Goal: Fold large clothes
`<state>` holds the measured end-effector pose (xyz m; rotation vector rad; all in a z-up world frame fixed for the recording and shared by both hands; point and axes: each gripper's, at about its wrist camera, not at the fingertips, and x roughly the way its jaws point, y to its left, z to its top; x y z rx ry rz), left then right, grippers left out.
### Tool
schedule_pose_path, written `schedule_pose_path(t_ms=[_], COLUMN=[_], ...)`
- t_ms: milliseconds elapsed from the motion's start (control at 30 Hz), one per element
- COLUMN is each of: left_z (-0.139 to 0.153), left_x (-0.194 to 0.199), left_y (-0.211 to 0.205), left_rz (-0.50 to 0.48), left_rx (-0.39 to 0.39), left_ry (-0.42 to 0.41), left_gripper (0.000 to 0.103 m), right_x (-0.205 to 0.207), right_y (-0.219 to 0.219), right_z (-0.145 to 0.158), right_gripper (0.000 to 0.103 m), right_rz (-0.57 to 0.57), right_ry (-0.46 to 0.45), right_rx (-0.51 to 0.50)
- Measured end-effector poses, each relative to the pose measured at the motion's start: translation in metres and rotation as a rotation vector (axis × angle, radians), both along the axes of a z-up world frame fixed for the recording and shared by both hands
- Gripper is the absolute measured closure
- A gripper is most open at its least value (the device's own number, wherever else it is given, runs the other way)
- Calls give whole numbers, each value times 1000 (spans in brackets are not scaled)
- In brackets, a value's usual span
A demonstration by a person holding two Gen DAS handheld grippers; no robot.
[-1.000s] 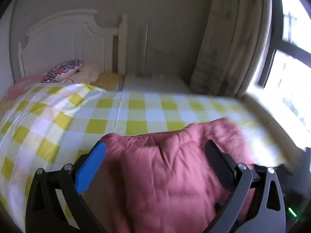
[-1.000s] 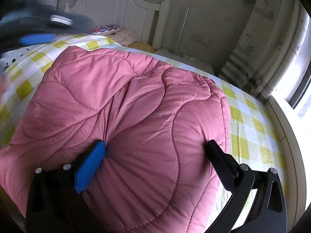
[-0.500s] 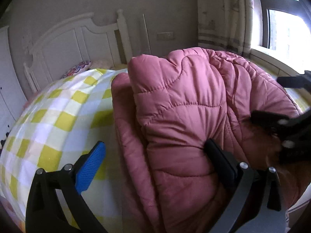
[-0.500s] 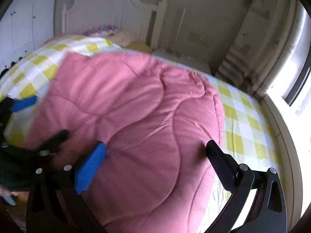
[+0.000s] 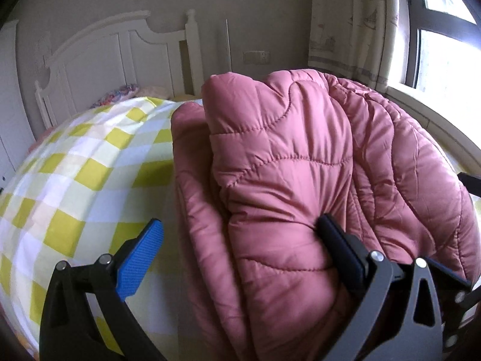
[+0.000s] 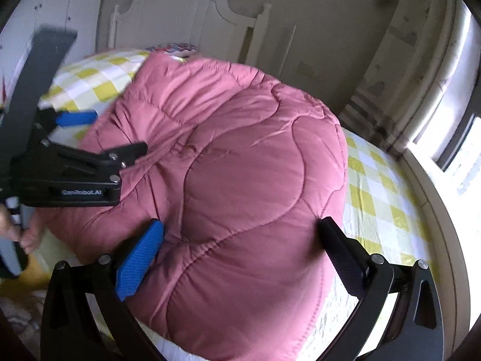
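Observation:
A bulky pink quilted jacket [image 5: 288, 180] lies bunched in thick folds on the yellow-and-white checked bed sheet [image 5: 75, 174]. My left gripper [image 5: 240, 240] is open at the jacket's left edge; its black finger presses into the padding and its blue pad hangs over the sheet. In the right wrist view the jacket [image 6: 240, 165] fills the middle, and my right gripper [image 6: 240, 249] is open, straddling its near bulge. The left gripper [image 6: 120, 134] shows there at the jacket's left side, jaws apart.
A white headboard [image 5: 120, 51] and pillows [image 5: 120, 96] stand at the far end of the bed. A curtain [image 5: 345, 21] and a bright window [image 5: 445, 45] are on the right. A person's hand [image 6: 27, 237] holds the left gripper's handle.
My left gripper swung from looking across the bed to sit low against the jacket's left edge. The jacket's left side now stands bunched in folds. The right gripper shifted only slightly.

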<state>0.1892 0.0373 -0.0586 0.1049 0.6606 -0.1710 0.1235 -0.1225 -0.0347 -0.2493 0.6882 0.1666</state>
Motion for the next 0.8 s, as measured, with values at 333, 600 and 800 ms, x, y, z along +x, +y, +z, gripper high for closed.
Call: schedule_pose_path(t_ms=[333,600,800], left_z=[-8,-27,-11], left_x=[16,34,53], left_y=[23,44,55], left_rz=[-21,-111,-238], left_rx=[-194,-439,-542], left_ry=[121,284,270], left_gripper=[2,2,52], right_x=[39,45,45], right_y=[-99,-99,-70], right_z=[-41,-54,-12], right_gripper=[4,4,32], right_rz=[-108,-23,-4], right_ry=[347,385,110], right_rx=[719,797,579])
